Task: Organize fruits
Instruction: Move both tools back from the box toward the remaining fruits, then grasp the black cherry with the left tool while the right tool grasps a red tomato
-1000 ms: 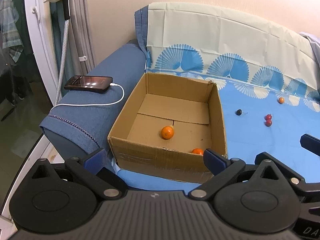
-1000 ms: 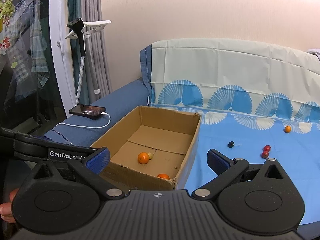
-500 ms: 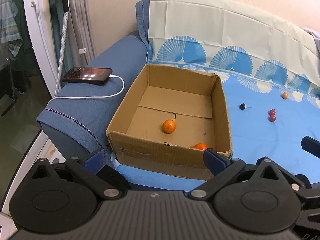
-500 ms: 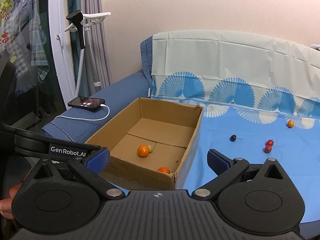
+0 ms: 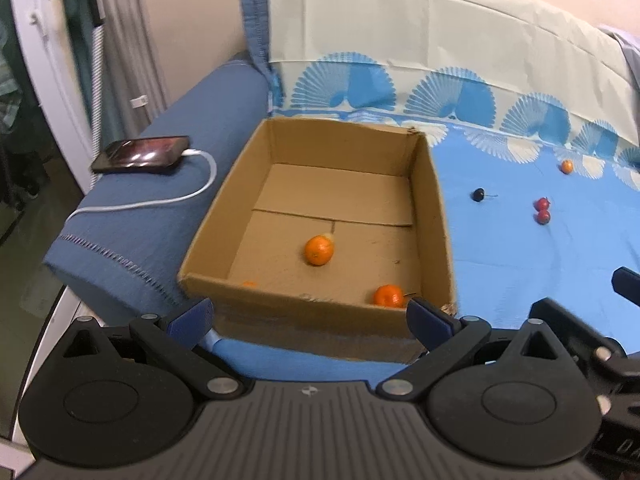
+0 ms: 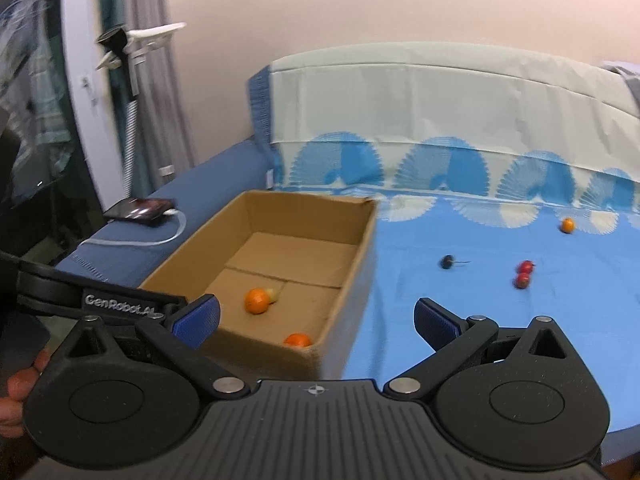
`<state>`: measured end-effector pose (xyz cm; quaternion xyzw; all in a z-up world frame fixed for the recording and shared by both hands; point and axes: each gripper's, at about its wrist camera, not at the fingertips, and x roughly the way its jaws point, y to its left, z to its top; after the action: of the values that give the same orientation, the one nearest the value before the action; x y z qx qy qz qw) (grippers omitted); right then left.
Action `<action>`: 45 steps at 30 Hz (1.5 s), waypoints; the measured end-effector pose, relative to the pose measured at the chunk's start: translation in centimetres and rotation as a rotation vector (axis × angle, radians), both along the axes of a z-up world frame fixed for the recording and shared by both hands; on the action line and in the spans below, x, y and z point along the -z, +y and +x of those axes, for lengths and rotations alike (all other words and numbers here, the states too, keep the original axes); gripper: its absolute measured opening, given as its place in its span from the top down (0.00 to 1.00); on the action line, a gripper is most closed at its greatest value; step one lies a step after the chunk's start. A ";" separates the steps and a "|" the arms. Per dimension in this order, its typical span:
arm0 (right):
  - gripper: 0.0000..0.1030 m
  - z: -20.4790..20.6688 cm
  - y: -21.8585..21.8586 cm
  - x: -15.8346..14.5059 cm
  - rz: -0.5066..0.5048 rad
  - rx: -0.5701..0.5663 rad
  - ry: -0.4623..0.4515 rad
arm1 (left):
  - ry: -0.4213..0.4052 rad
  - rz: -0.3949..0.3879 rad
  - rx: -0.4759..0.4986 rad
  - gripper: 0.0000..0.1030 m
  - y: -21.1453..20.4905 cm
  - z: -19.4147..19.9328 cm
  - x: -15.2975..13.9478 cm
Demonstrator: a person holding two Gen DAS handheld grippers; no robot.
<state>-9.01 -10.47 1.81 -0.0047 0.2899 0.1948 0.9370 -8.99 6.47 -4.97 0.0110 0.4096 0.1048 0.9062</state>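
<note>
Both the left gripper (image 5: 310, 314) and right gripper (image 6: 316, 318) are gaping empty before the cardboard box (image 5: 320, 322), whose near wall is hiding part of an orange (image 5: 387, 295) on the blue-sheeted sofa (image 6: 500, 320).

A cardboard box (image 5: 320, 236) sits on the sofa seat (image 5: 520, 264), oranges (image 5: 319, 251) inside; loose fruits (image 5: 542, 210) lie right; a phone (image 5: 140, 154) lies left on the armrest (image 5: 160, 224).

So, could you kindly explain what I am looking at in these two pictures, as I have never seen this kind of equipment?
A person holds two hand-held grippers, each with a fisheye camera looking along its fingers. One picture is from the left gripper, the other from the right gripper; both are open and hold nothing. On the blue sheet stands a cardboard box with oranges inside. Loose beyond it lie a dark fruit, two red fruits and a small orange. A charging phone rests on the armrest.
</note>
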 end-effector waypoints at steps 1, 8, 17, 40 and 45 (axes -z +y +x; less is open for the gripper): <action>0.01 0.4 -0.6 0.2 0.001 0.017 0.002 | 0.002 0.001 0.012 0.00 -0.4 0.5 0.1; 0.01 4.5 -6.6 2.3 -0.001 0.195 0.029 | 0.036 -0.040 0.090 0.00 -4.4 6.3 0.7; 0.01 13.4 -14.3 7.0 0.005 0.453 0.073 | 0.064 0.023 0.227 0.00 -12.7 18.0 4.4; 0.01 35.5 -16.5 25.1 -0.189 0.509 0.155 | 0.189 0.099 0.356 0.00 -22.4 42.7 24.0; 0.01 35.5 -16.4 25.1 -0.194 0.504 0.150 | 0.202 0.062 0.338 0.00 -21.9 43.0 24.0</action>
<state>26.47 -26.89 -23.34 -0.0075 0.3676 -0.0732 0.9271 34.00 -15.40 -28.97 0.1180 0.4873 -0.0379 0.8644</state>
